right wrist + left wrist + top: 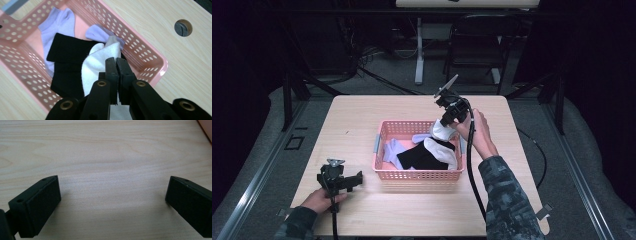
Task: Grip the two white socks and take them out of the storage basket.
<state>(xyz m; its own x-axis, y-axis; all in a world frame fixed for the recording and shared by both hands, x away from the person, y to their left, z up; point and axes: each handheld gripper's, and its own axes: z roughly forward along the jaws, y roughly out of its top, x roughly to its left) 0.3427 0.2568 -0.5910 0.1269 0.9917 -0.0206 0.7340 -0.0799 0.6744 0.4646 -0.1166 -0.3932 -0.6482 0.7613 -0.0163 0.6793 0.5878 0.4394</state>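
Observation:
A pink perforated basket point(384, 129) sits mid-table holding lavender socks point(393, 151), a black sock point(422, 157) and a white sock point(442, 145). My right gripper point(445, 121) hangs over the basket's far right corner, shut on the white sock point(96, 63), whose upper end is pulled up while the rest trails into the basket point(155, 58). The jaws press together with white fabric between them, right gripper point(115, 60). My left gripper point(354, 179) rests low at the table's near left, left of the basket. Its jaws stand wide apart over bare wood, left gripper point(112, 192).
The light wood table point(362, 112) has bare room all round the basket. A round cable hole point(183, 27) lies in the tabletop beyond the basket's corner. A chair point(477, 40) and table legs stand behind the far edge. The right gripper's cable point(470, 165) runs along the forearm.

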